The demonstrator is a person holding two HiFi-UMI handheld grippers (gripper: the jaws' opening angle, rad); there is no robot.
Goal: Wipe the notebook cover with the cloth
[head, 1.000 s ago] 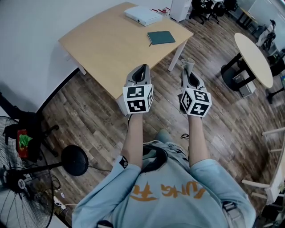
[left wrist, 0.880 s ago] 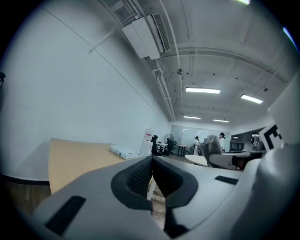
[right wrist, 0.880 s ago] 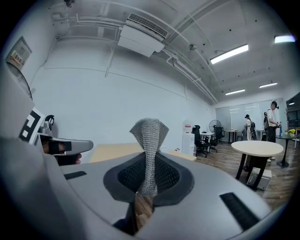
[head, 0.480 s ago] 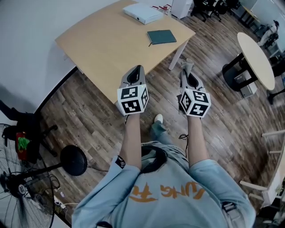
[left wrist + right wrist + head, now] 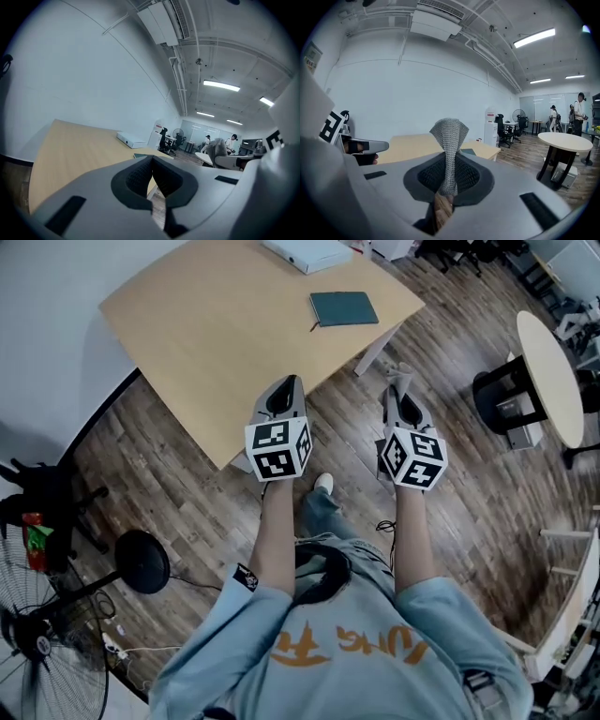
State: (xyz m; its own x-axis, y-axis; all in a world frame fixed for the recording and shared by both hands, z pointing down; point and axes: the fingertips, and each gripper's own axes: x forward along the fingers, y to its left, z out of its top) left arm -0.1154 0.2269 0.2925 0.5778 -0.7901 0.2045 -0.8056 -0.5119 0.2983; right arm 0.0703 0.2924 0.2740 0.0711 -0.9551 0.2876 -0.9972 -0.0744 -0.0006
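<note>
Now: right gripper (image 5: 449, 165) pinches grey cloth (image 5: 449, 133); left gripper (image 5: 152, 164) jaws pressed together. Green notebook (image 5: 343, 308) lies on wooden table (image 5: 206, 334), twelve o'clock from both, well apart.

The cloth (image 5: 449, 136) in the right gripper (image 5: 447, 176) is coarse knit. Ahead, the table (image 5: 216, 334) is smooth wood, the notebook (image 5: 343, 308) matt.

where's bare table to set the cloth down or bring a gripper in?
The wooden table is mostly bare: everything from its near edge and left corner up to the green notebook and white box. Crowded only at the far right corner, where those two lie with a narrow strip between. Right gripper holds the cloth; left gripper shut, empty.
</note>
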